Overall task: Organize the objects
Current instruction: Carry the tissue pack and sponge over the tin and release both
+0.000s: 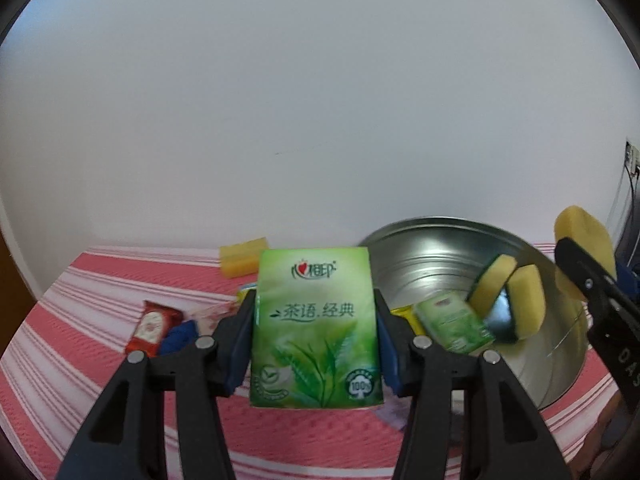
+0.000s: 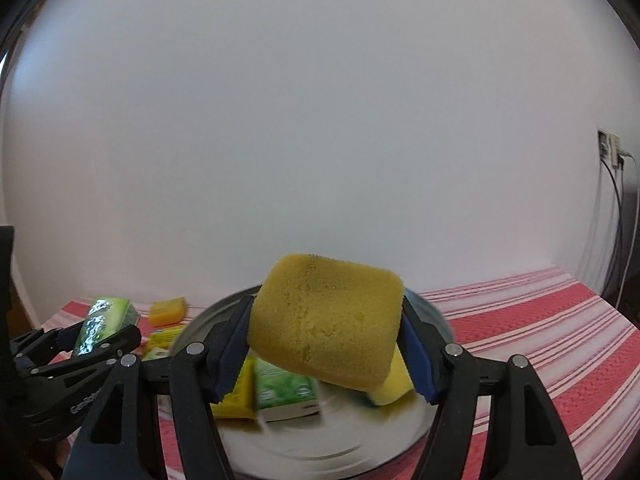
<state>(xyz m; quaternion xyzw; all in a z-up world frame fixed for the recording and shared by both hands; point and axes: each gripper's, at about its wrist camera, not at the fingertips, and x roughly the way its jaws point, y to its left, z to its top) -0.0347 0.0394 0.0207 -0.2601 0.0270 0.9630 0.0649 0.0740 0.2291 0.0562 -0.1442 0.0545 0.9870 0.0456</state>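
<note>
The left hand-held gripper (image 1: 316,326) is clamped on a green tissue pack (image 1: 315,318), its blue pads pressing the pack's two long sides; the pack stands upright with its long axis running straight away from the gripper and its printed face toward the camera, held clear above the striped pink cloth (image 1: 80,304) on the desk. The right hand-held gripper (image 2: 325,334) is clamped on a yellow sponge (image 2: 326,316), which sits crosswise between the pads, its broad face to the camera and its top edge tilted down to the right. Just beyond and below the right gripper lies a round metal bowl (image 2: 320,446); inside it are a second green tissue pack (image 2: 286,394) lying flat, a yellow packet (image 2: 236,398) beside it on the left, and another yellow sponge (image 2: 394,384) to the right. From the left gripper the bowl (image 1: 448,248) is ahead to the right. To its left on the cloth are a red snack packet (image 1: 152,328), something blue (image 1: 180,334), and, farther back, a yellow sponge (image 1: 242,260) near the wall.
</note>
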